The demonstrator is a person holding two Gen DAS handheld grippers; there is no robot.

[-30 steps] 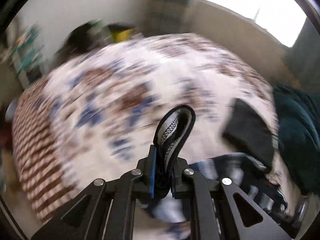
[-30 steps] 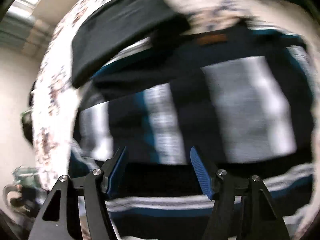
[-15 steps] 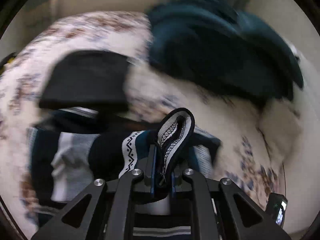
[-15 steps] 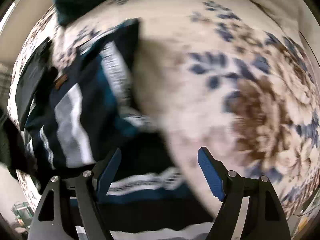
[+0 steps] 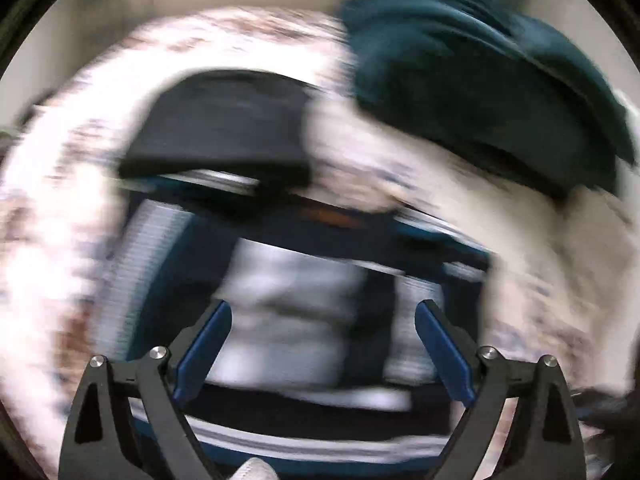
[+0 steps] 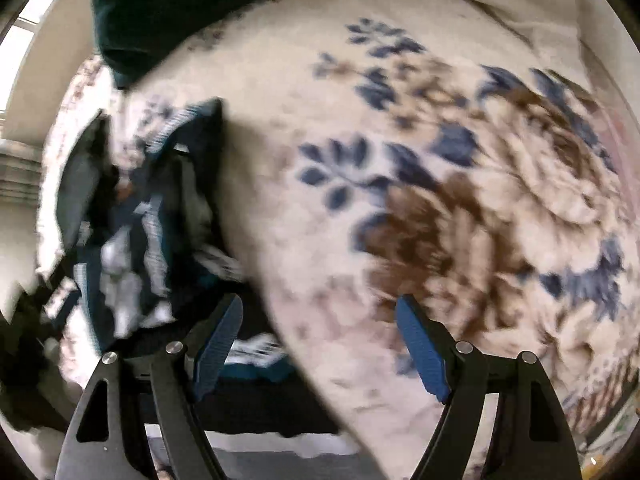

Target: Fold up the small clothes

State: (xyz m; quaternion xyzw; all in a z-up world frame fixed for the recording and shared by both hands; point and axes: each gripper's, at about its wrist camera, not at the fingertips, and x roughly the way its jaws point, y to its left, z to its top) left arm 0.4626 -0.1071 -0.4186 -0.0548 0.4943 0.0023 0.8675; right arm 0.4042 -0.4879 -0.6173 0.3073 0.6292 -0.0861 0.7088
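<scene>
**Left jaws let go of the knit edge**

Half a second ago the left gripper pinched a dark patterned cuff; its blue pads now stand wide with nothing between them, above the striped garment spread on the floral blanket. A folded black piece lies just beyond it, a dark teal heap farther right. The right gripper is also wide and empty, over the blanket beside the garment.

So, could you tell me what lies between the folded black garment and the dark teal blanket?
In the left wrist view, only bare floral bedspread separates the black garment from the teal blanket.
</scene>
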